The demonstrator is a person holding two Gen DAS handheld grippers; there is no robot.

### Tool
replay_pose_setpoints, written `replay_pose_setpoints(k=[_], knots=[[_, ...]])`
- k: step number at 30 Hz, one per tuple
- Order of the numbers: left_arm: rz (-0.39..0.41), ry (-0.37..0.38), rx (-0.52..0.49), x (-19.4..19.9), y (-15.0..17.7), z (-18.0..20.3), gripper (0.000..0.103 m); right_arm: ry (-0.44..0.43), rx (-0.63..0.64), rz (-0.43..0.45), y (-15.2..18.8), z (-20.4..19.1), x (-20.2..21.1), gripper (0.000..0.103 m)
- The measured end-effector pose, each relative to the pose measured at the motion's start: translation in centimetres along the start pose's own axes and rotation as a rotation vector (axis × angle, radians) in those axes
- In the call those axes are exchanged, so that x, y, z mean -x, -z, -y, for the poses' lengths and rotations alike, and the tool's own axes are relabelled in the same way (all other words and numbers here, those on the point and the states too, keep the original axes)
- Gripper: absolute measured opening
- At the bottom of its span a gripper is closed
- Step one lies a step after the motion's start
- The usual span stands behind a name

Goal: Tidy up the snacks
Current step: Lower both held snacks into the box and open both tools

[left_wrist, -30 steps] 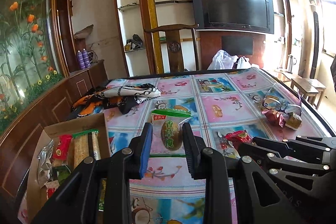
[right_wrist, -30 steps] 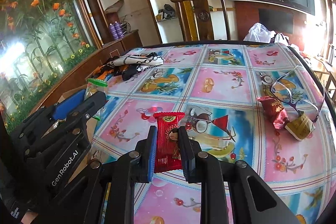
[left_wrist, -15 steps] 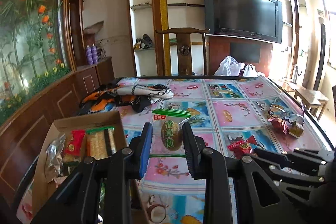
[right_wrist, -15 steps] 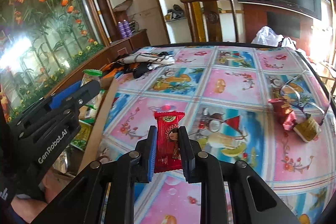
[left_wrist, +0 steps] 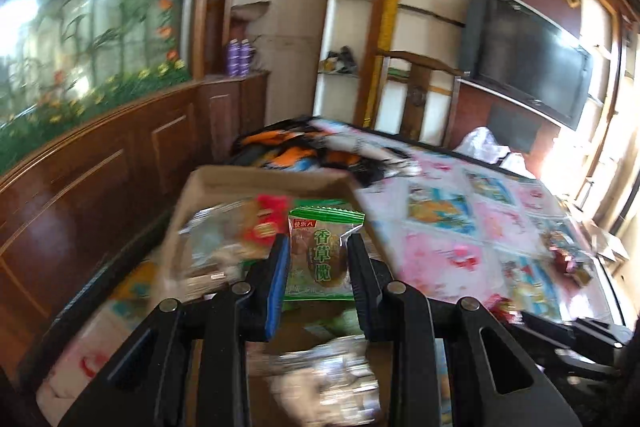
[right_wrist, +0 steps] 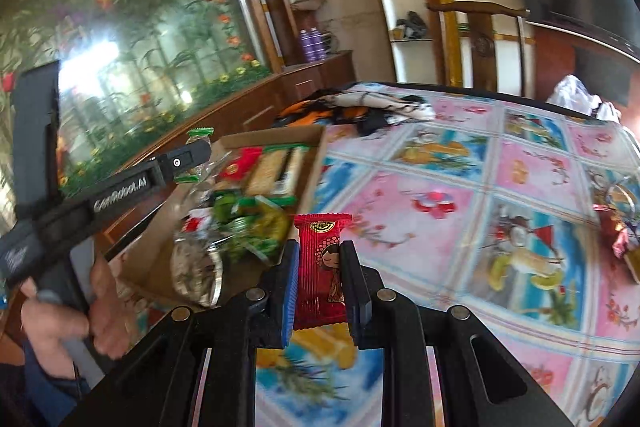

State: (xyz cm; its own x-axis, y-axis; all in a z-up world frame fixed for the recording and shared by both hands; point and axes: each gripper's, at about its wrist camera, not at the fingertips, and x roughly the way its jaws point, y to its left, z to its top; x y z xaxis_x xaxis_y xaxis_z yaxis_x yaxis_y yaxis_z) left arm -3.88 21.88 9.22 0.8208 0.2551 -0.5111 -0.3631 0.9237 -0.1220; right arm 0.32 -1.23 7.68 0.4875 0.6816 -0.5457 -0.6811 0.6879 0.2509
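Both grippers shifted toward cardboard box (left_wrist: 208, 183). Left gripper (left_wrist: 318, 247) pinches green snack packet (left_wrist: 324, 251) over box; contents blurred. Right gripper (right_wrist: 319, 267) clamps red snack packet (right_wrist: 320, 267) beside box, above table (right_wrist: 500, 163).

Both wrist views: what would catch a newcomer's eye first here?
Each hand-held gripper is shut on a snack: the left hand-held gripper holds a green packet above the cardboard box of snacks at the table's left edge. The right hand-held gripper holds a red packet over the bright fruit-pattern tablecloth.
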Motion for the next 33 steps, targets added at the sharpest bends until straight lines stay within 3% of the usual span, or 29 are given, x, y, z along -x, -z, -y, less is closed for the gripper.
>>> replay_pose_setpoints(k=[4, 8, 21, 33], knots=[[-0.043, -0.05, 0.064, -1.1, 0.7, -4.1, 0.028, -0.035, 0.016, -0.023, 0.5, -1.9, -1.1, 0.022], [-0.095, -0.035, 0.123, -2.7, 1.1, -5.7, 0.028, -0.071, 0.029, -0.039, 0.5, -4.2, -2.5, 0.022], [-0.201, -0.052, 0.085, -4.9, 2.2, -5.0, 0.029, -0.041, 0.047, -0.106, 1.2, -6.5, -6.7, 0.023], [-0.206, -0.074, 0.068, -5.0, 2.3, -4.7, 0.029, -0.024, 0.069, -0.119, 2.0, -6.5, -7.0, 0.023]])
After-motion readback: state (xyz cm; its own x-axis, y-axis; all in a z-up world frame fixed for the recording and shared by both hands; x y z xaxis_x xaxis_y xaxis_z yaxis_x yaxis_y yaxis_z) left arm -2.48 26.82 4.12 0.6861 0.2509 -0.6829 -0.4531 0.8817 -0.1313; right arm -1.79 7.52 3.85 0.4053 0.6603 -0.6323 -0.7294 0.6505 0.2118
